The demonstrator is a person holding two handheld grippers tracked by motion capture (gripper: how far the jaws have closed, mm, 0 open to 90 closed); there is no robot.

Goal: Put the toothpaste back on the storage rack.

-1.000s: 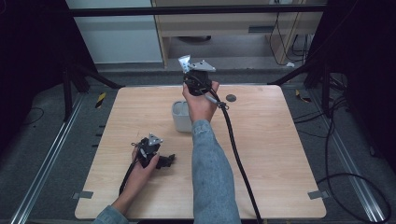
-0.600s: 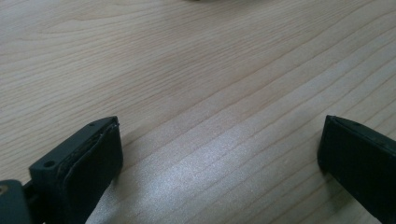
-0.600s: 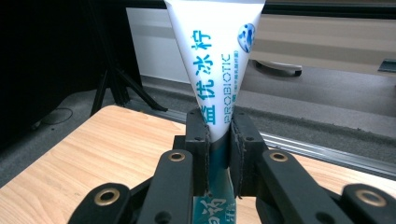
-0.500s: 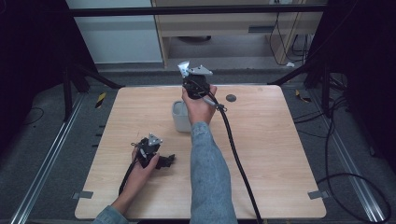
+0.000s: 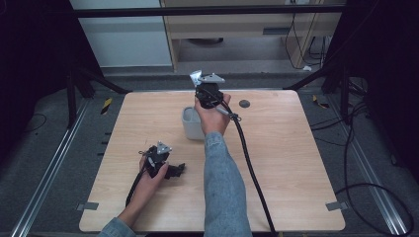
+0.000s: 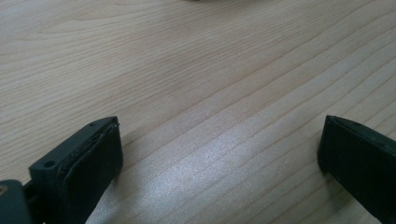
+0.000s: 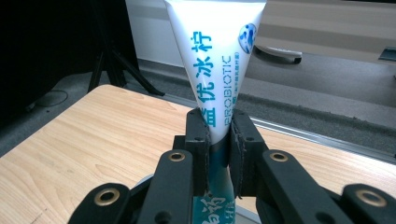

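While I run this remotely, I log the square light-wood table (image 5: pixel 296 163) first, biggest thing in the high view, standing on a dark grey floor (image 5: pixel 49 148). My right forearm in a blue denim sleeve (image 5: pixel 222 192) reaches toward 12 o'clock across it. A thick black cable (image 5: pixel 249 163) trails from the right gripper back to 6 o'clock. A pale grey squarish plastic cup (image 5: pixel 191 123) stands upright near table centre, just at 9 o'clock of my right hand (image 5: pixel 211 116). The right gripper (image 7: pixel 219 135) is raised above the cup's 12 o'clock side, jaws clamped on a white squeeze tube with blue print reading PROBIOTIC (image 7: pixel 217 56); the tube stands between the pads, its wide end up. The left gripper (image 6: pixel 219 154) lies low on the table at about 7 o'clock of the cup, well apart from it, held by my left hand (image 5: pixel 148 180); its jaws are spread wide over bare wood. A small dark round disc (image 5: pixel 244 103) sits on the table at 3 o'clock of the right gripper.
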